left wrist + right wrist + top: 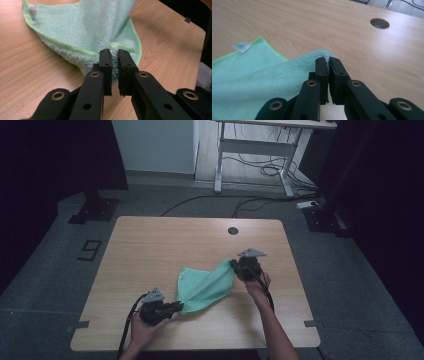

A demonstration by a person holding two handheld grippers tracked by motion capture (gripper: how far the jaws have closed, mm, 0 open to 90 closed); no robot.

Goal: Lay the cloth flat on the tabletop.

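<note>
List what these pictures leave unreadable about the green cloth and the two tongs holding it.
- Small white label on the mint-green terry cloth: print blurred in both gripper views, too small in the high view.
- Cloth corner inside the left tongs: covered by the black pads.
- Cloth edge inside the right tongs: likewise covered.
- Cloth underside: hidden against the light wooden table.

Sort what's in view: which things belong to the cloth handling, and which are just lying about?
In use:
- green cloth
- left gripper, fingers shut on a cloth corner
- right gripper, fingers shut on the cloth's far edge
- wooden table

Just about:
- white desk frame
- floor cables
</note>
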